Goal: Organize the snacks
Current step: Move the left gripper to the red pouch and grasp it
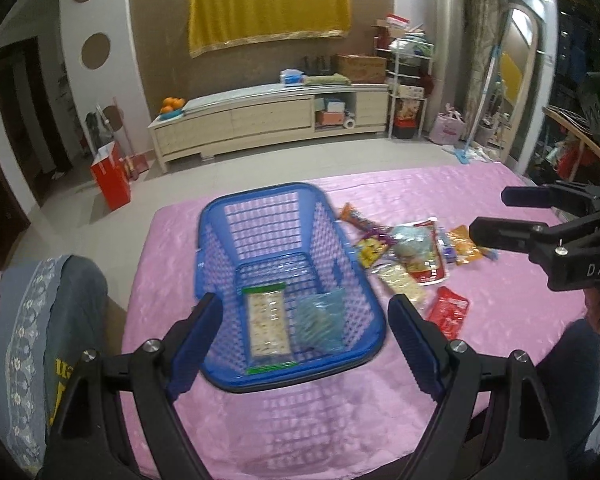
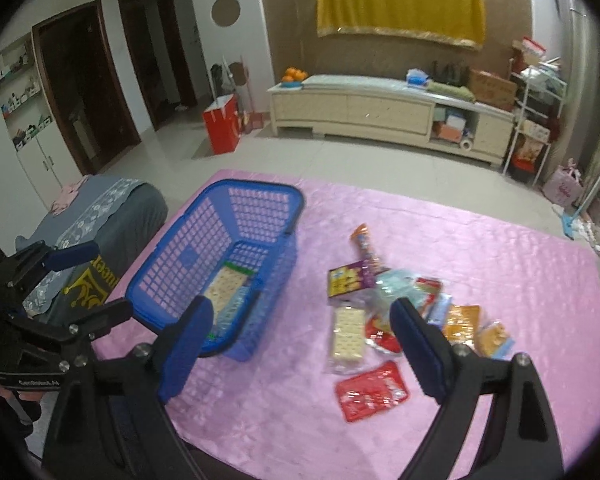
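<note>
Left wrist view: left gripper (image 1: pixel 306 336) is hanging over the near rim of the blue basket (image 1: pixel 260 196), jaws spread wide, holding nothing. Basket is sitting on the pink tablecloth (image 1: pixel 500 320) with two packs already lying in it, a cracker pack (image 1: pixel 268 326) and a bluish bag (image 1: pixel 322 320). Snack pile (image 1: pixel 414 254) is lying loose just right of the basket, with a red pouch (image 1: pixel 449 312) nearest the camera; right gripper (image 1: pixel 488 216) is showing at the right edge, also wide and empty. Right wrist view: right gripper (image 2: pixel 302 340) is hovering between the basket (image 2: pixel 256 188) and the snack pile (image 2: pixel 400 296), jaws wide, nothing in them. A red pouch (image 2: pixel 372 390) and a cracker pack (image 2: pixel 348 334) are lying closest. Likely risks: packs are overlapping and looking slick, so a pinch may be grabbing two or slipping off; a low approach may be bunching the cloth; a swing left may be clipping the basket wall and shoving it.
</note>
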Tool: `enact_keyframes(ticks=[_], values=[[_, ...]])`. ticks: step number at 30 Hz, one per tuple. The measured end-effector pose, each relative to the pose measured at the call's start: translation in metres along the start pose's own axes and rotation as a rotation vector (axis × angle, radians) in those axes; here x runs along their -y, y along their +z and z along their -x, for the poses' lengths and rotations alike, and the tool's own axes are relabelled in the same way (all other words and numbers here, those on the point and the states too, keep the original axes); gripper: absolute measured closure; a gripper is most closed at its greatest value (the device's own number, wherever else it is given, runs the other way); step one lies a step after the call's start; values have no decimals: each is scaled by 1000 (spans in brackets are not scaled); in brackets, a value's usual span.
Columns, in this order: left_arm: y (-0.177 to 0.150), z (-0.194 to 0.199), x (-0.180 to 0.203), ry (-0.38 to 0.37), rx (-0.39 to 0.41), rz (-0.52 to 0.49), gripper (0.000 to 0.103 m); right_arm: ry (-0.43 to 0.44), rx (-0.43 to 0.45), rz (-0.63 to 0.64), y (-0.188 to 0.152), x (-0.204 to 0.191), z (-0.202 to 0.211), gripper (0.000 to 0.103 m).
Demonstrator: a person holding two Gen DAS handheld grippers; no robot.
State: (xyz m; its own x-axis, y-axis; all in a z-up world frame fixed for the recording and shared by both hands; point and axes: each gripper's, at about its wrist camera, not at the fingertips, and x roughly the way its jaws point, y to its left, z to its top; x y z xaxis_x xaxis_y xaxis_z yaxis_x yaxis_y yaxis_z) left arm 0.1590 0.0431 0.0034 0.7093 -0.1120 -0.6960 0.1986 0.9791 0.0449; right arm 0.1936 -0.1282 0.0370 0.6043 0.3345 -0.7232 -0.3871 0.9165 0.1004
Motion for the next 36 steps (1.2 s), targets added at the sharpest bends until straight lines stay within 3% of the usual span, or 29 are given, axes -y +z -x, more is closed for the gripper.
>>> enact_keyframes(ticks=[6,18,23,27,36], values=[[6,-6,36,-40,7,-50,20,-68,15,50,-21,23,15,11],[-2,-45,103,-122,-54,-132,20,-209,82,35,-71,83,21,11],[-10,-64,127,-155,-84,-153,20,-200,31,-12,-92,109,11,11],[-17,-85,145,-186,-123,-180,20,-132,-40,-78,-108,129,-1,11],[-32,-132,177,-250,-232,-233,20,-217,-146,-60,-143,149,-31,11]])
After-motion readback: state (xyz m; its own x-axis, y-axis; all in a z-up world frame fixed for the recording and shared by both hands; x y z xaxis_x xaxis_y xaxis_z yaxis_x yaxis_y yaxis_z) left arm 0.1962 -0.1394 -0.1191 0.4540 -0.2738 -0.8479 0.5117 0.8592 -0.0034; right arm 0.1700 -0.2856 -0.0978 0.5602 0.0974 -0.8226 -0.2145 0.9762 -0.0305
